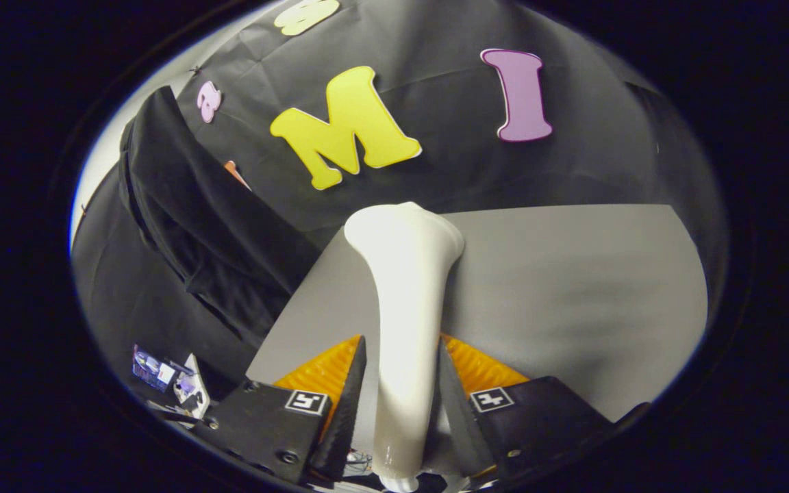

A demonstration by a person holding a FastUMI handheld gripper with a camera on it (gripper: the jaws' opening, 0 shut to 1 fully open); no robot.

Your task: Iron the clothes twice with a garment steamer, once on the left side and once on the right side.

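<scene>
Closed on the garment steamer (405, 322), jaws nearly together with only the width of its handle between them; both fingers (346, 397) pressed against the handle's sides. Gripper (401, 404) angled forward over the grey table (572, 287). Steamer white and smooth, narrow where held, running up and away from the fingertips and flaring to a broader rounded head at the far end (glossy near the bottom, where a highlight shows). Head raised above the table's far edge, tipped slightly left, just right of the dark garment (196, 226). Cannot tell whether head and cloth touch; a thin gap seems visible. Garment black, hanging to the left of the steamer, draped in long folds from a high point down toward the table's near-left corner, against the black cloth wall (607, 150). Lower hem bunched beside the table's left edge. Table surface bare and grey to the right of the steamer, stretching out to the far-right corner. Small cluster of clutter (168, 380) lying low at near left, beyond the left finger's base: something white and something with blue and purple print, too small to identify. Square black-and-white markers (307, 402) fixed on top of each finger block.
</scene>
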